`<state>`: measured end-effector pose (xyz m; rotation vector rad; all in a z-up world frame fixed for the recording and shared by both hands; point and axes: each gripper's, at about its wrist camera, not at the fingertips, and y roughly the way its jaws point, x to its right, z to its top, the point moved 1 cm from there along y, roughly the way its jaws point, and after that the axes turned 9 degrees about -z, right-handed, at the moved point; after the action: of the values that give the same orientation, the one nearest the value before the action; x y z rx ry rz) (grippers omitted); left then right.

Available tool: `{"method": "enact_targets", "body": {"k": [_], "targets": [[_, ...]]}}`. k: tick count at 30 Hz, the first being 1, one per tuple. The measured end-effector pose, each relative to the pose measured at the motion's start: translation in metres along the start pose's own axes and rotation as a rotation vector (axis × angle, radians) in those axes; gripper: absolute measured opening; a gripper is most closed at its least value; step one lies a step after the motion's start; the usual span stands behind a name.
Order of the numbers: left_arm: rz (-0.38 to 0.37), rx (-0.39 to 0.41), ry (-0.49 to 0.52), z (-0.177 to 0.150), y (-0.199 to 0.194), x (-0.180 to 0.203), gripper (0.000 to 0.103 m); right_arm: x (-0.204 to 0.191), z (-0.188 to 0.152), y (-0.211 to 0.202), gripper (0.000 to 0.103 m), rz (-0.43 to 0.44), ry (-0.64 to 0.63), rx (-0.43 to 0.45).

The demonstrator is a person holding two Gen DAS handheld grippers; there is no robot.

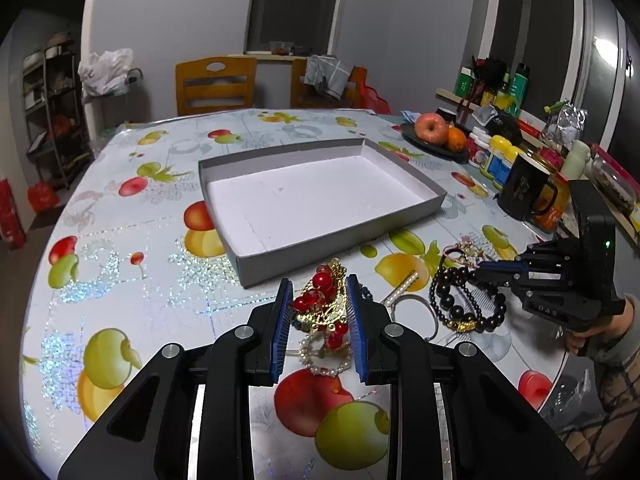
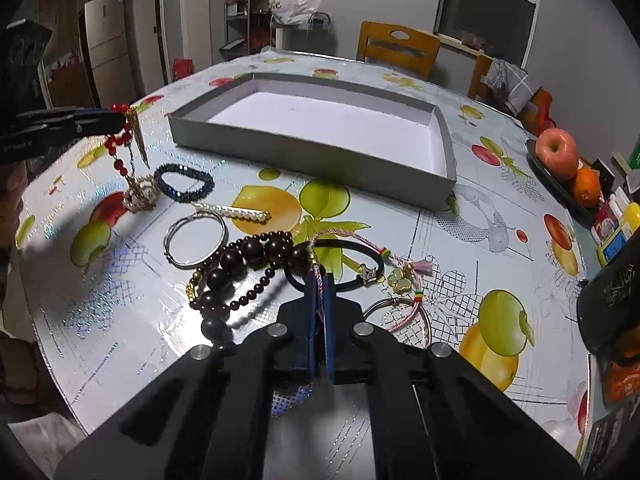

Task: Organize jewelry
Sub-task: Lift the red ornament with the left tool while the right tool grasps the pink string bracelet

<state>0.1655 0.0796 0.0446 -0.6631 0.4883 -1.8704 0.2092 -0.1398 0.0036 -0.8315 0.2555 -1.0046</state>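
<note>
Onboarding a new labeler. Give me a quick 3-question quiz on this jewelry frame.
1. True or false: the grey tray already holds jewelry.
2. What does the left gripper hold? A) pearl hair clip B) red-bead and gold piece C) silver bangle
3. Fill in: the right gripper is shut on a pink ____.

Key:
1. False; the tray is empty, and every piece is on the table or in a gripper.
2. B, the red-bead and gold piece; it hangs from the jaws in the right wrist view.
3. Cord, the pink braided cord; the clip and bangle lie untouched.
</note>
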Motion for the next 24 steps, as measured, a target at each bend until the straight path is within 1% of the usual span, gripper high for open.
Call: {"method": "enact_targets", "body": {"k": [3,9,12,15,24], "targets": [[0.002,0.004,0.006,0.003,-0.002,0.001,0.028,0.003,0.004,-0.009,0.003,0.003,0.016,0.031],[-0.009,0.02,0.009,0.012,-0.007,0.003,0.028,0.016,0.023,-0.037,0.003,0.006,0.057,0.13],[-0.03,0.026,0.007,0.017,-0.01,0.004,0.028,0.028,0.033,-0.05,0.003,0.036,0.092,0.178],[-0.063,0.03,-0.005,0.024,-0.013,0.004,0.028,0.038,0.039,-0.056,0.003,0.062,0.128,0.206],[-0.077,0.043,0.003,0.05,-0.017,-0.001,0.028,0.056,0.06,-0.066,0.003,0.101,0.174,0.264]]}}
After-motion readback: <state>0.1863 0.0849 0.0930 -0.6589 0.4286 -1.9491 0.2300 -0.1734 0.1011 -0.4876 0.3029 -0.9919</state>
